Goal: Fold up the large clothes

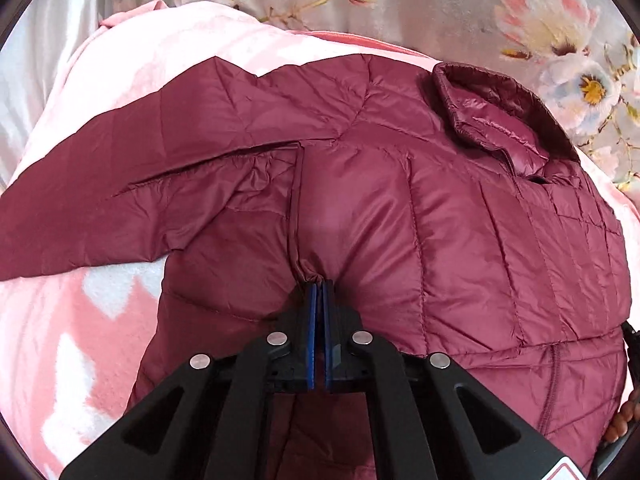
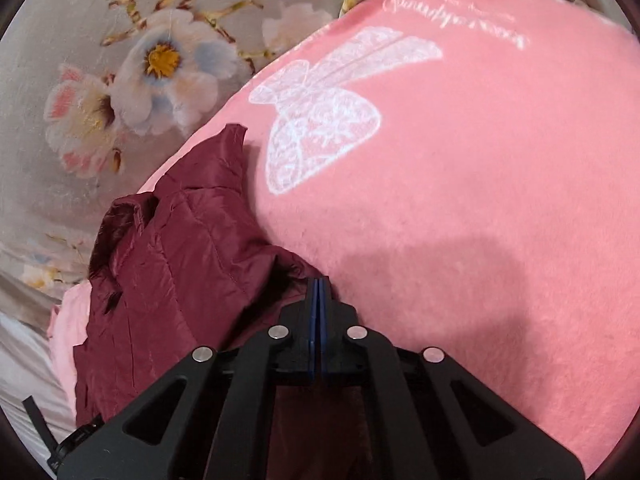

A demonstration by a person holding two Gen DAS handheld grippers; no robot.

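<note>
I see the maroon quilted puffer jacket [image 1: 460, 208] spread flat on the pink fleece blanket [image 1: 80, 320], its collar [image 1: 492, 116] toward the floral bedsheet [image 1: 440, 4]. My left gripper [image 1: 320, 286] is clenched on a pinch of the jacket's front fabric. My right gripper [image 2: 319, 282] is clenched on the jacket's edge, beside the blanket's white butterfly print [image 2: 320, 116].

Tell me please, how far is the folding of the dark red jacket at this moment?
Early stage. Done: the jacket lies spread on the pink blanket, collar up, one sleeve stretched out sideways. In hand: the left gripper is shut on a pinch of fabric near a seam, and the right gripper is shut at the jacket's edge. Left: no fold shows yet; sleeve and body must still be folded.
</note>
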